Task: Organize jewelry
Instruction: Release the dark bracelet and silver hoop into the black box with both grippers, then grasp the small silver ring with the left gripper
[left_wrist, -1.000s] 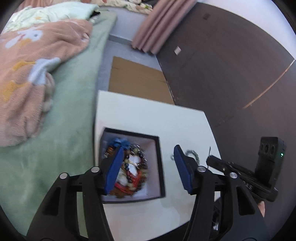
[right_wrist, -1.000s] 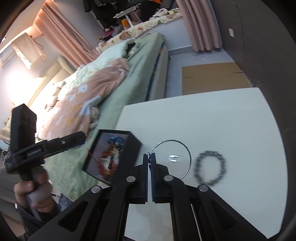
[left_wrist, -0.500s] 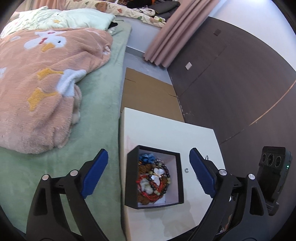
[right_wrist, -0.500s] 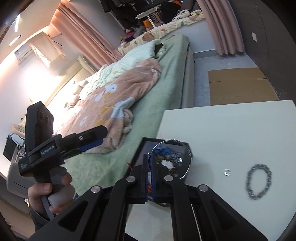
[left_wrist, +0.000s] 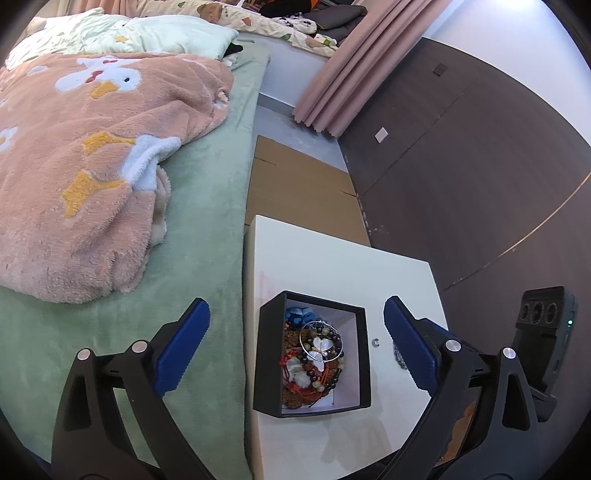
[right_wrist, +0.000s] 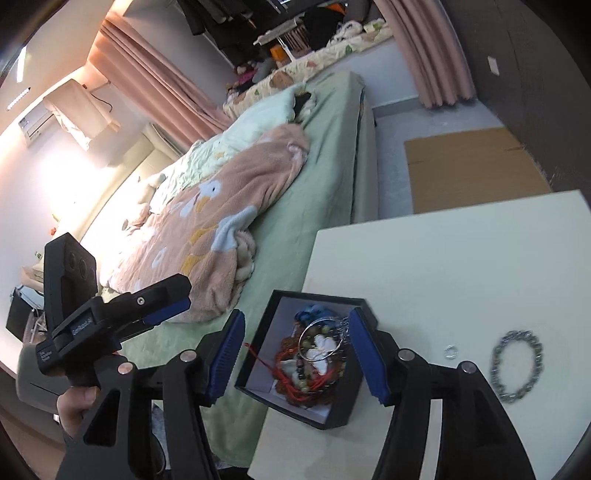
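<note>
Half a second ago my right gripper (right_wrist: 297, 354) was pinched on the silver bangle (right_wrist: 322, 339); now its blue pads stand wide apart either side of the black jewelry box (left_wrist: 314, 354), and the bangle lies inside on top of the tangle of beads and red cord. My left gripper (left_wrist: 295, 347) also hangs spread wide above the box, holding nothing. The box sits at the near left corner of the white table (left_wrist: 332, 258), its left wall almost flush with the table edge, which runs just beside the green bed (left_wrist: 207, 229); that side leaves little room. To the right of the box the tabletop is open as far as a small ring (right_wrist: 450, 350) and, farther right, the grey beaded bracelet (right_wrist: 517, 365), both apart from the box. Beyond the far edge lies flat cardboard (left_wrist: 299, 184) on the floor. White lettering shows on the left gripper's body in the right view, too small to read. My left hand (right_wrist: 75, 404) grips its handle low at the left.
</note>
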